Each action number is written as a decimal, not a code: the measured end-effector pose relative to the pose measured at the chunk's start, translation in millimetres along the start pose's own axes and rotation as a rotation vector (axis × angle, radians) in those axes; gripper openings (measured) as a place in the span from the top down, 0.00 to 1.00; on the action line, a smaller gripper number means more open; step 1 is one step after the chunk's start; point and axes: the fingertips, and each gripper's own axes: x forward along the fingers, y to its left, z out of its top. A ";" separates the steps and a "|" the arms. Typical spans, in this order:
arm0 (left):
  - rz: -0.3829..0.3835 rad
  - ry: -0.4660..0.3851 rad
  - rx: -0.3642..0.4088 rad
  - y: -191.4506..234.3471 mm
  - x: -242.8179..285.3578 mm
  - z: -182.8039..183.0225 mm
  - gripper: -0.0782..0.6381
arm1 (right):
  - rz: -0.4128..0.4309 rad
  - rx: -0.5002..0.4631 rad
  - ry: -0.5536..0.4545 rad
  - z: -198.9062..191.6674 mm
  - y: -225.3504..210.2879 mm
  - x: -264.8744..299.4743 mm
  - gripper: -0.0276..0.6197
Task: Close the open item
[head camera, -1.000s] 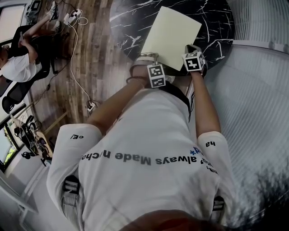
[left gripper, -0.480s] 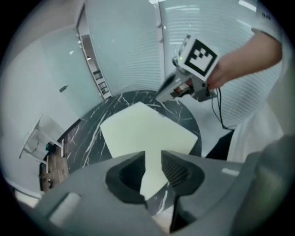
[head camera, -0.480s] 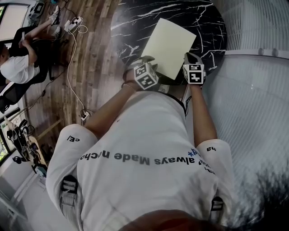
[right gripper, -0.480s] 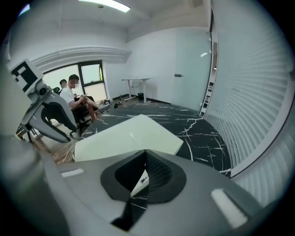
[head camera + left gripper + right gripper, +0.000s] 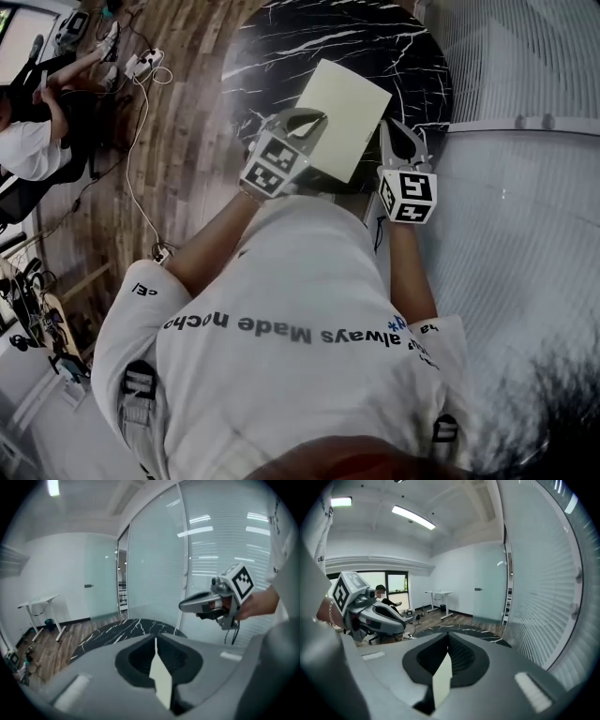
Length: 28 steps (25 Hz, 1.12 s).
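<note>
A pale yellow folder (image 5: pixel 345 114) lies flat on the round black marble table (image 5: pixel 281 47). My left gripper (image 5: pixel 307 120) sits at the folder's near left edge, its jaws closing the last bit onto it. The left gripper view shows a thin pale sheet (image 5: pixel 161 679) pinched edge-on between the left gripper's (image 5: pixel 155 641) pads. My right gripper (image 5: pixel 394 131) is at the folder's near right edge. Between the right gripper's (image 5: pixel 447 637) shut pads stands the same pale sheet (image 5: pixel 442 679). Each gripper shows in the other's view: the right gripper (image 5: pixel 201 604), the left gripper (image 5: pixel 386 618).
A glass wall with blinds (image 5: pixel 525 84) runs close along the table's right side. Wooden floor (image 5: pixel 187 112) with cables and a power strip (image 5: pixel 141 61) lies to the left. A seated person (image 5: pixel 28 141) is at the far left. A white desk (image 5: pixel 40 604) stands farther off.
My left gripper has swung forward from beside the body onto the folder's near left edge and its jaws have come together there. The right gripper stays at the folder's right edge.
</note>
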 end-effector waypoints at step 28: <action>-0.002 -0.410 -0.029 -17.8 -80.4 147.0 0.89 | 0.090 -0.049 -0.232 127.8 53.8 -77.6 0.95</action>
